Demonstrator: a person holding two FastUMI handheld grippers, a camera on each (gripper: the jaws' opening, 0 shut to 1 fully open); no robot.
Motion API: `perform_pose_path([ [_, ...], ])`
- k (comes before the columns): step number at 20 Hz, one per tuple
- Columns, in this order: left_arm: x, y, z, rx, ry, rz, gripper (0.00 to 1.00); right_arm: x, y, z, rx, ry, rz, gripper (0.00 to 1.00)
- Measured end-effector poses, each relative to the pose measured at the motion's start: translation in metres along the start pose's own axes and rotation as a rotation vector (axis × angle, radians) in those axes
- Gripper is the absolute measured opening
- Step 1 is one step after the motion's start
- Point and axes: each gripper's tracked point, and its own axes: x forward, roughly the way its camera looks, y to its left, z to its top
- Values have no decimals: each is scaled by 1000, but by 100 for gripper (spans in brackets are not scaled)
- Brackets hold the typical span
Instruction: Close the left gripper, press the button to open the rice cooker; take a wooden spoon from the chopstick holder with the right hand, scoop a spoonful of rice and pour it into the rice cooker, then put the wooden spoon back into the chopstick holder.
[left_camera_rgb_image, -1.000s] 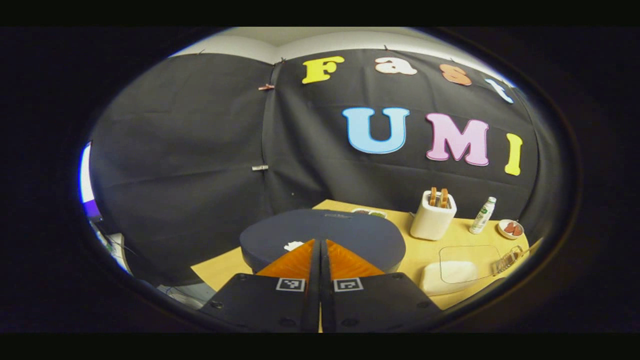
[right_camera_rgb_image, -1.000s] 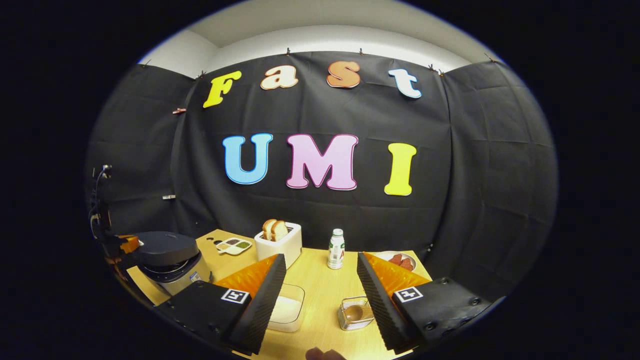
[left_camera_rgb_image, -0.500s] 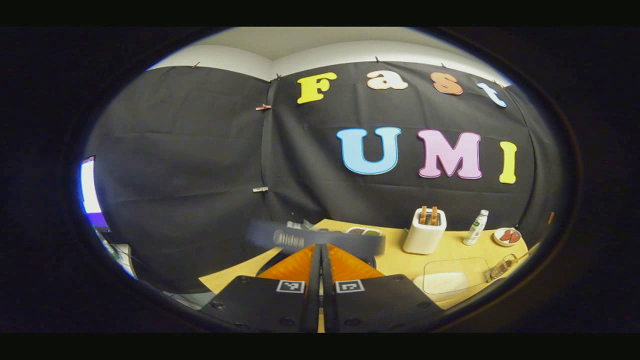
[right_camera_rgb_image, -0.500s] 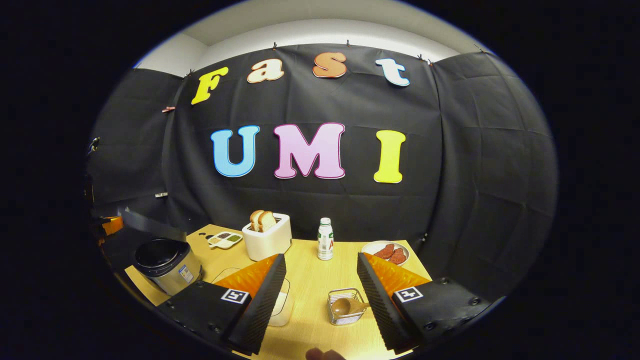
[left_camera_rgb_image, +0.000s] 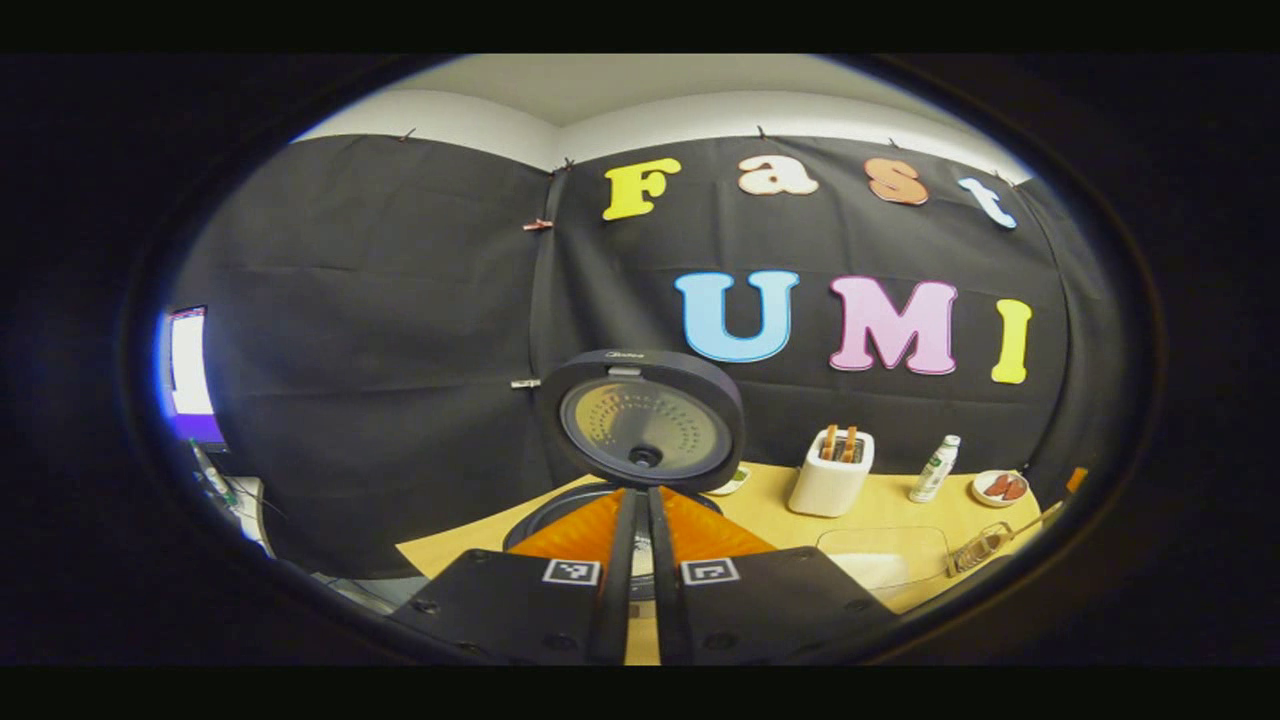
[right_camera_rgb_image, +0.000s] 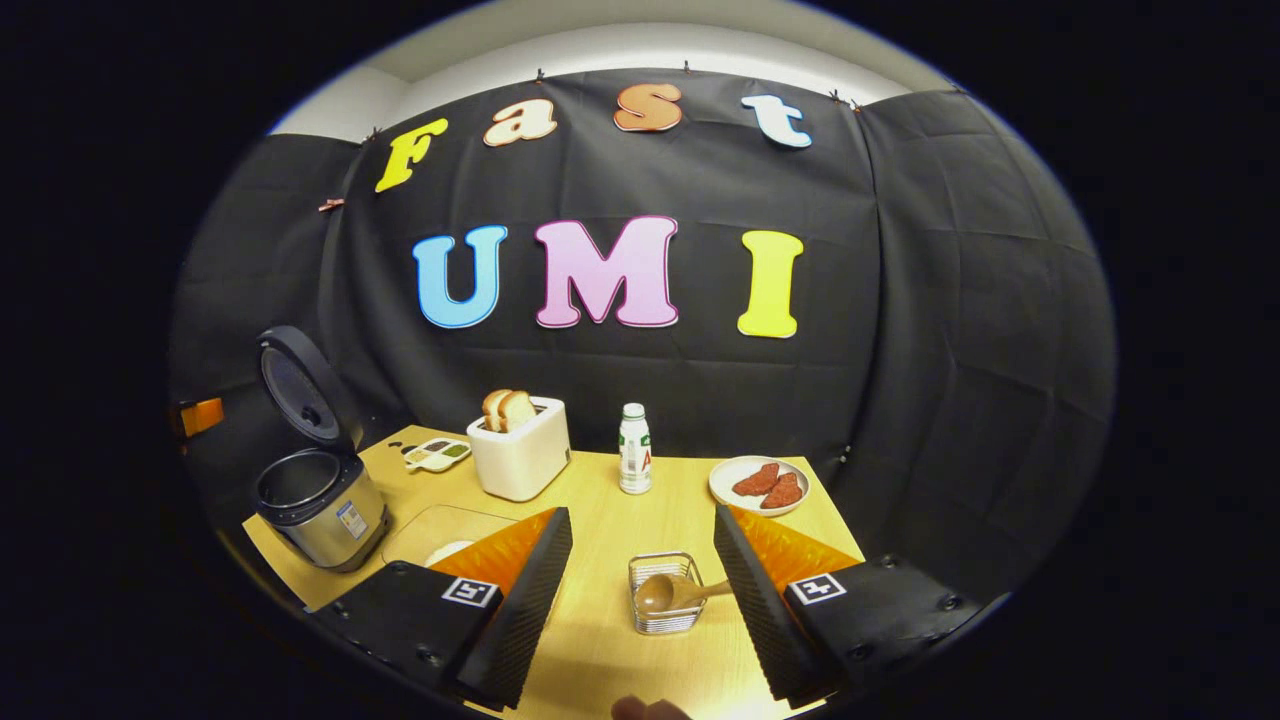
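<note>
Desk (right_camera_rgb_image: 640, 500), wooden. Rice cooker (right_camera_rgb_image: 318, 505) at its 9 o'clock edge, lid (right_camera_rgb_image: 298, 385) upright, pot exposed. Wire chopstick holder (right_camera_rgb_image: 663, 592) at 6 o'clock, wooden spoon (right_camera_rgb_image: 668, 594) lying across it, bowl inside. Right tool (right_camera_rgb_image: 640, 560): spread wide, empty, flanking the holder. Left tool (left_camera_rgb_image: 640, 500): nearly closed, empty, before the cooker (left_camera_rgb_image: 620, 500).

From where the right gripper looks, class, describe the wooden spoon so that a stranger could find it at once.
Start at the yellow table. Near its front edge, between the right gripper's open fingers, stands a small wire basket. The wooden spoon lies tilted in it, bowl inside and handle jutting right: the one wooden utensil there.
</note>
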Motion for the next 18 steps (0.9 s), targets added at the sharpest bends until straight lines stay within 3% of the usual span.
perform_pose_path([
  [4,-7,-9,9,6,-28,-22,27,7,-19,-22,21,34,-45,90],
  [10,-14,-6,22,37,-73,8,48,12,-42,-59,109,127,-106,90],
  [13,-21,-8,24,38,-74,5,66,21,-53,-78,148,169,-130,89],
  [18,-33,-12,24,42,-66,-17,68,39,-70,-111,215,239,-169,88],
])
